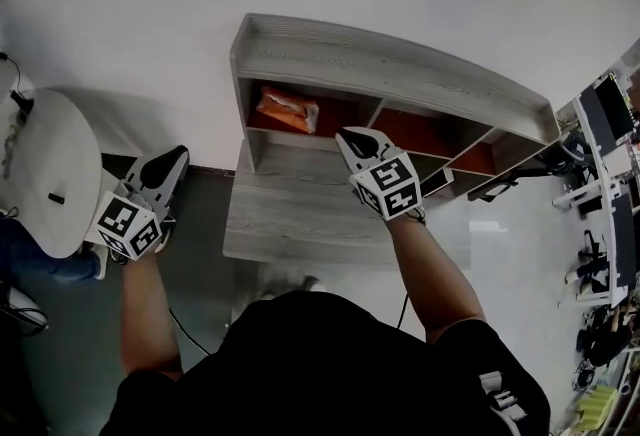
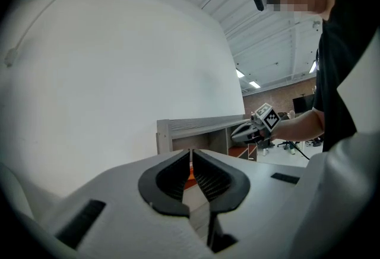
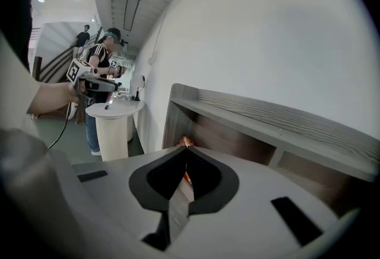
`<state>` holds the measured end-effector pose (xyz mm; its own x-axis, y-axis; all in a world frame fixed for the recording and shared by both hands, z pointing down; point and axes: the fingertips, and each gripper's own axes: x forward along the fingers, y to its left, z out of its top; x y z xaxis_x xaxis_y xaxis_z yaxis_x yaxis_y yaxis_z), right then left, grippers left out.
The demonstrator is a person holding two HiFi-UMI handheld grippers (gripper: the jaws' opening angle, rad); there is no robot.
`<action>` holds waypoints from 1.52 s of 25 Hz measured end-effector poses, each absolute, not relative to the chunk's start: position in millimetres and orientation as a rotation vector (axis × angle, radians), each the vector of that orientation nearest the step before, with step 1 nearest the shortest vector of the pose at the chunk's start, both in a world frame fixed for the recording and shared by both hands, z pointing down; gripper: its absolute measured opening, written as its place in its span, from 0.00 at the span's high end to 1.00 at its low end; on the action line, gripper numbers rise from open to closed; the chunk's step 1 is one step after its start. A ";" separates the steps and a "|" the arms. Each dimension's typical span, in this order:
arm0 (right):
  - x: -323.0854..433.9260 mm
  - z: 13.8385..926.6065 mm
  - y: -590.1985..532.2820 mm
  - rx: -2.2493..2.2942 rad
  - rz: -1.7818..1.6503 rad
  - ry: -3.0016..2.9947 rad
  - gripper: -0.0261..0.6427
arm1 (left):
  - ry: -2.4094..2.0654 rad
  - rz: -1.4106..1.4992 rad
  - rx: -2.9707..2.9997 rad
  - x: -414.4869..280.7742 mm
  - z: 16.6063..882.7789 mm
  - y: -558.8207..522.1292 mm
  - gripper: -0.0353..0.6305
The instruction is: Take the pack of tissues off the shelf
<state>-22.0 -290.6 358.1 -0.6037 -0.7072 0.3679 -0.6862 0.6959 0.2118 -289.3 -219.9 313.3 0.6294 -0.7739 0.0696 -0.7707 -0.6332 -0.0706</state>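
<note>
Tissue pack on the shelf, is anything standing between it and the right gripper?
Nothing visible does. The tissue pack lies alone in the open-fronted left compartment of the shelf. The right gripper, jaws shut, points toward it from just outside that opening, a little to the pack's right.

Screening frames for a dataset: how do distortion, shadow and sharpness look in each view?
Head view: wide lens bows the grey wooden shelf unit; the orange tissue pack sits shaded. Left gripper view: fisheye, dark corners, white wall bulging. Right gripper view: same vignette.
</note>
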 end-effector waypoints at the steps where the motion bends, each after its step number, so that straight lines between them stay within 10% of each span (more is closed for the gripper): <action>1: -26.7 362.8 -295.9 1.061 -0.069 -2.480 0.95 | 1.346 -0.144 -2.806 -289.7 316.0 -219.8 0.90; 27: -106.8 446.7 -404.1 0.875 -0.199 -2.275 0.56 | 1.626 -0.266 -2.794 -324.0 372.1 -202.5 0.90; 38: -123.9 466.2 -424.1 0.820 -0.282 -2.184 0.54 | 1.633 -0.302 -2.790 -318.6 378.0 -195.9 0.90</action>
